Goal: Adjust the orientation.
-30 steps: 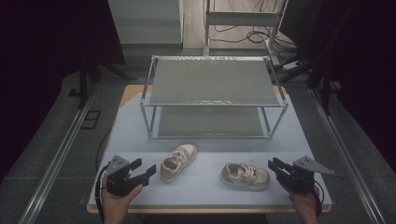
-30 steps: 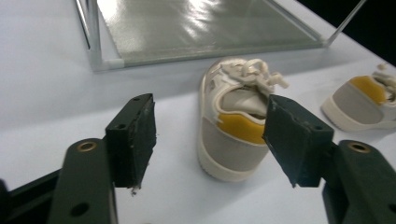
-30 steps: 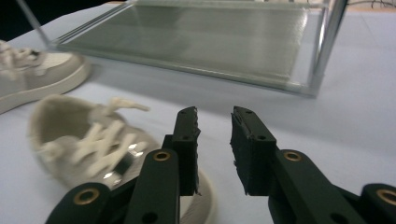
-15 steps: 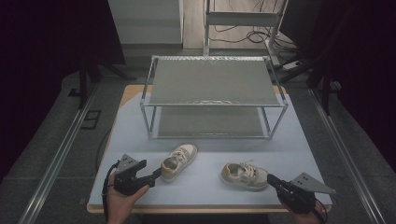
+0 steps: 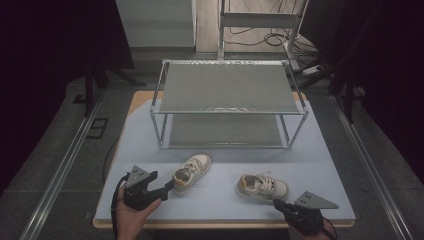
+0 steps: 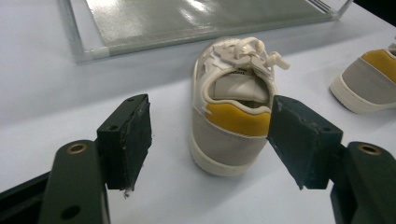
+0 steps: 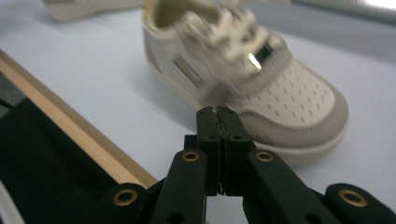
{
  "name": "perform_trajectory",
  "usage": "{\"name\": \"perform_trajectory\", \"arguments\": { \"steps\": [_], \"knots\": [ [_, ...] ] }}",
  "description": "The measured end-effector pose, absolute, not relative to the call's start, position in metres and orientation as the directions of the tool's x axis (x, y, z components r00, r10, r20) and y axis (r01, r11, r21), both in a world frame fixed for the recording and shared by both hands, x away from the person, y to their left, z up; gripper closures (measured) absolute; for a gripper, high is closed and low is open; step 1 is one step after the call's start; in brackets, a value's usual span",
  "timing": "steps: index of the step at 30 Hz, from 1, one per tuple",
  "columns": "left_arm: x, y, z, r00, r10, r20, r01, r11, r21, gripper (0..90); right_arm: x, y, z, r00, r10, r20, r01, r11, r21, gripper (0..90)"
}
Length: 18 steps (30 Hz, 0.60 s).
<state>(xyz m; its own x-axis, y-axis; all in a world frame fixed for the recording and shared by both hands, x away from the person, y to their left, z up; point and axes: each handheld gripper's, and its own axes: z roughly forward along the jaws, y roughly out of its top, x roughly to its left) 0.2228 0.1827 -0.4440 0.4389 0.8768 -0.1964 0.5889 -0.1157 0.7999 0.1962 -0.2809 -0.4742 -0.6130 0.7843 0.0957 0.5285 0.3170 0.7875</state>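
Note:
Two small beige and white sneakers with yellow heel tabs lie on the pale table (image 5: 320,160). The left shoe (image 5: 191,172) points away and to the right, its heel toward my left gripper (image 5: 167,189). In the left gripper view, that gripper (image 6: 210,135) stands open with its pads either side of the shoe's heel (image 6: 229,140), not pressing on it. The right shoe (image 5: 262,187) lies on its sole near the front edge. My right gripper (image 5: 277,203) sits just in front of it, and in the right gripper view it (image 7: 217,112) is shut on nothing, its tips close to the shoe's toe side (image 7: 280,88).
A two-shelf metal rack (image 5: 227,112) stands on the far half of the table behind the shoes. The table's wooden front edge (image 7: 79,135) runs just beside my right gripper. Dark floor and rails flank the table.
My left gripper has moved right, up to the left shoe's heel. My right gripper has dropped toward the table's front edge and its jaws have come together.

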Motion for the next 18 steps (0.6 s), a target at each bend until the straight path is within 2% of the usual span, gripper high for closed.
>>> {"name": "perform_trajectory", "arguments": {
  "steps": [5, 7, 18],
  "knots": [
    [0.224, 0.185, -0.446, 0.43, 0.879, -0.207, 0.594, -0.103, 0.798, 29.7, 0.203, -0.288, -0.484, -0.564, 0.82, 0.096, 0.567, 0.3, 0.767, 89.3],
    [0.225, 0.184, -0.447, 0.427, 0.881, -0.205, 0.598, -0.105, 0.795, 29.7, 0.205, -0.292, -0.487, -0.559, 0.818, 0.136, 0.576, 0.265, 0.773, 89.5],
    [0.227, 0.183, -0.45, 0.429, 0.88, -0.203, 0.603, -0.111, 0.79, 29.7, 0.215, -0.297, -0.486, -0.501, 0.857, 0.123, 0.578, 0.226, 0.784, 89.0]
  ]
}}
